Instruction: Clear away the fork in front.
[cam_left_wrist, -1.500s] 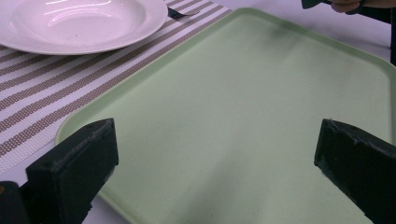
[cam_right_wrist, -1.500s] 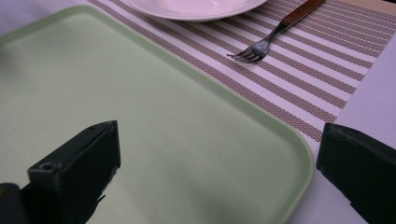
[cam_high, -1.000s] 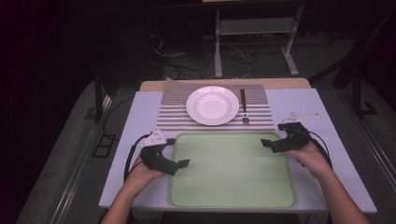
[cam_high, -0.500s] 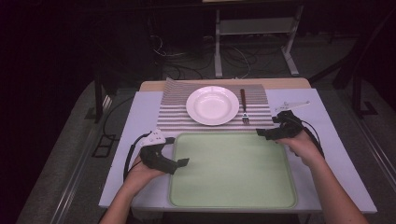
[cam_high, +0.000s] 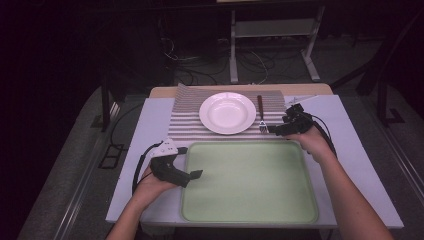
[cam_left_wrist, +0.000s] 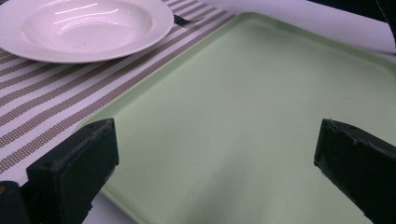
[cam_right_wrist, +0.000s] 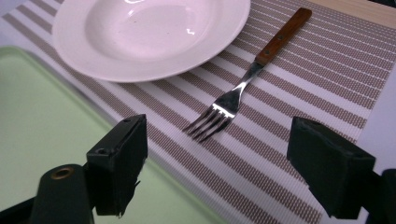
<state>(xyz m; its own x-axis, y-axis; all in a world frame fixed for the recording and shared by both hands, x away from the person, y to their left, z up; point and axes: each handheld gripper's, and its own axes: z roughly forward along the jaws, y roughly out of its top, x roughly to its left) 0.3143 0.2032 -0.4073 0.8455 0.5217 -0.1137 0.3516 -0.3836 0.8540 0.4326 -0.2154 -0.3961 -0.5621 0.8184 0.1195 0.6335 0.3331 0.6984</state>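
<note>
Fork (cam_right_wrist: 243, 86) lies flat on the striped mat (cam_right_wrist: 317, 70), tines just ahead of the right gripper (cam_right_wrist: 224, 163), jaws spread wide. Risk: pinching that thin neck could skid it into the plate (cam_right_wrist: 149, 32) beside it. Left gripper (cam_left_wrist: 215, 163) gapes, idle over the tray (cam_left_wrist: 261, 93).

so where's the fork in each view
High view: the fork lies on the striped mat, right of the white plate, beside the right gripper.
Left gripper view: its tines peek out at the top edge, behind the plate.
Right gripper view: centre, tines toward the open jaws.
Shared landmark: the white plate.
</note>
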